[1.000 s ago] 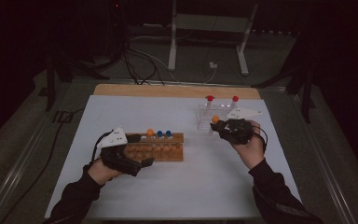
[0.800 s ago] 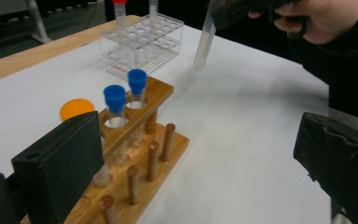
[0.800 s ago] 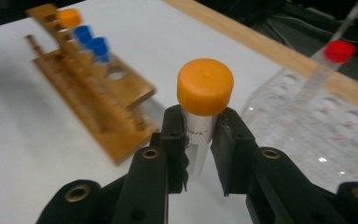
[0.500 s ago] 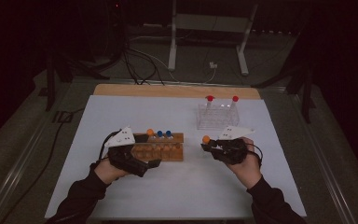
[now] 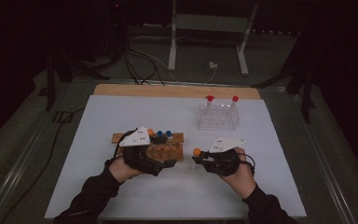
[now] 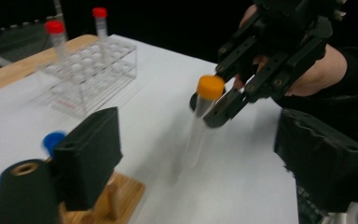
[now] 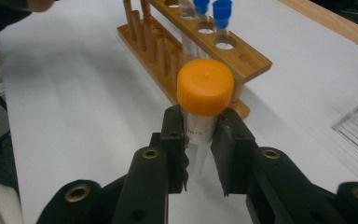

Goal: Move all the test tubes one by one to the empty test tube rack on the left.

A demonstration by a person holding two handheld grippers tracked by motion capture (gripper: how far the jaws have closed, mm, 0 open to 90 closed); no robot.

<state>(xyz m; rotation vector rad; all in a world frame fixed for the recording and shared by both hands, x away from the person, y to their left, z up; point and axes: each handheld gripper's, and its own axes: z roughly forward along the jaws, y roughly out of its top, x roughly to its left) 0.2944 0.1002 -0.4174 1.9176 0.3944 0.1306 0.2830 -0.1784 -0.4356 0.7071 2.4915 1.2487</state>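
White table (image 5: 121, 186) carries everything, so both racks sit in easy reach of my tools. Clear rack (image 5: 218, 116) with two red-capped tubes stands well beyond my right tool (image 5: 199, 157). Wooden rack (image 5: 170, 150) lies just ahead of my left tool (image 5: 168, 163), between the two tools, probably where the tube goes next, blue caps at its far row. Right tool is clamped on the orange-capped tube (image 7: 200, 116) just under the cap, tube hanging upright above the table so it can drop into a hole. Left tool jaws stand apart, have just been closing, nothing between them; the tube is ahead of them, I guess for a handover or steadying.
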